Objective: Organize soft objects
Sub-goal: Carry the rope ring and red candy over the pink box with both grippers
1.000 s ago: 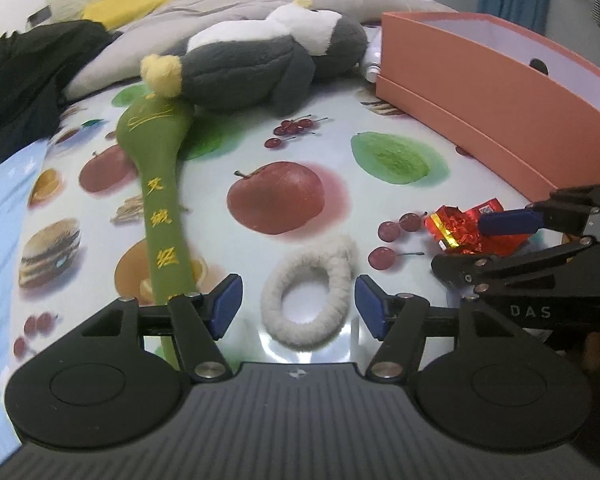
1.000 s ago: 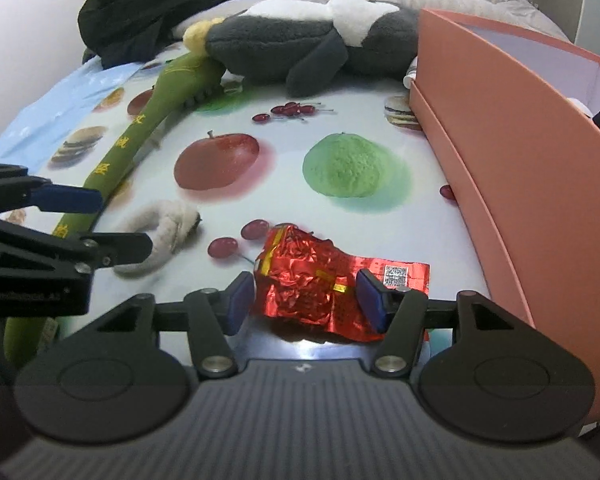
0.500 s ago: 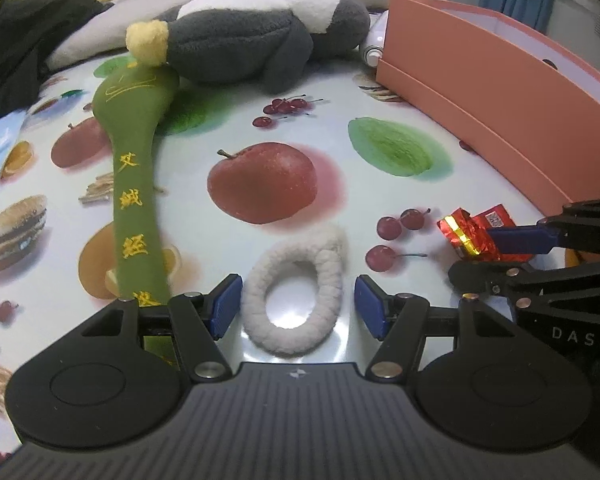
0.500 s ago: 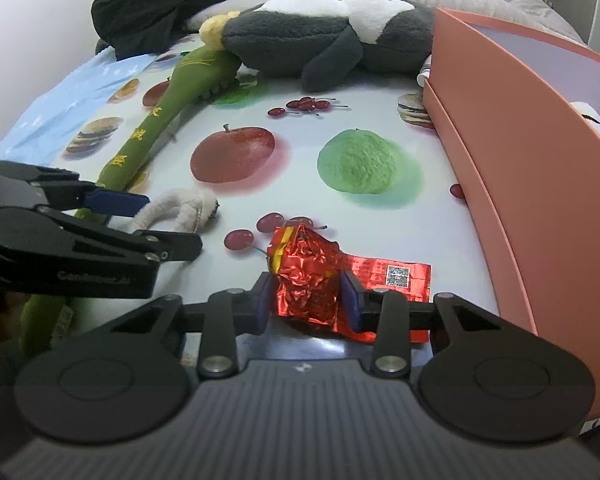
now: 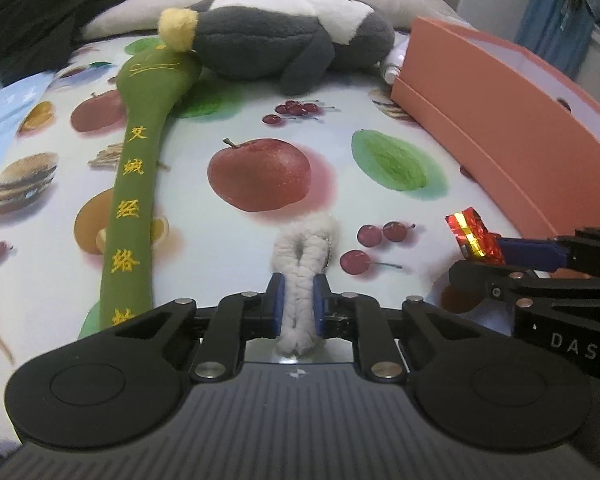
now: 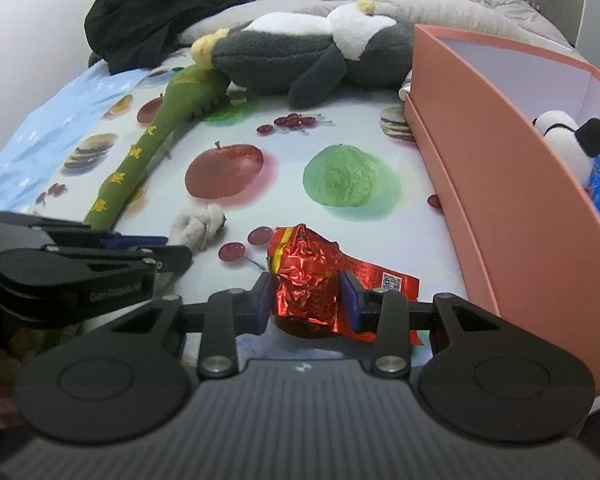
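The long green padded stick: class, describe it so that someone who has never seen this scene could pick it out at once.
Start at the big grey and white plush toy lying at the far side of the fruit-print sheet. The long green padded stick has its broad end tucked against the toy's yellow tip and runs towards the camera. Only it carries a column of yellow embroidered characters.

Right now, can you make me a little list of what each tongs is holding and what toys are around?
left tongs: just closed, squeezing the white fluffy ring flat
right tongs: pinching the crinkly red foil packet
surface: fruit-print cloth
big toy: grey and white plush, lying on its side
long toy: green stuffed stick, its wide end touching the plush
box: pink box, open, holding a black and white toy
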